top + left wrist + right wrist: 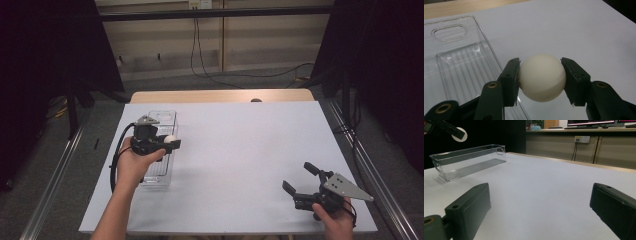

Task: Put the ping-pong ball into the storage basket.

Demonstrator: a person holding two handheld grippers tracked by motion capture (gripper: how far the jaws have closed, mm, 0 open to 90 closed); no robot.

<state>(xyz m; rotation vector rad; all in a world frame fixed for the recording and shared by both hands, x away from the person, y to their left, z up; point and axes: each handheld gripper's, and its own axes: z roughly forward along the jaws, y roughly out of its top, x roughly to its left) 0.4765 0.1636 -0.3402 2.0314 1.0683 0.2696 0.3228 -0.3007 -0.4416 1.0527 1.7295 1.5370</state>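
1. Your left hand-held gripper [171, 141] has its jaws closed on a cream-white round ball [542, 77], held clear of the desk.
2. Just below and to the left of that hand-held gripper stands a clear plastic rectangular bin with a ribbed floor and handle slots [456, 60], on the white desk [240, 150]; the ball hangs by its near right rim.
3. Well to the right, your right hand-held gripper [300, 177] sits low over bare desk, jaws spread wide, holding nothing.
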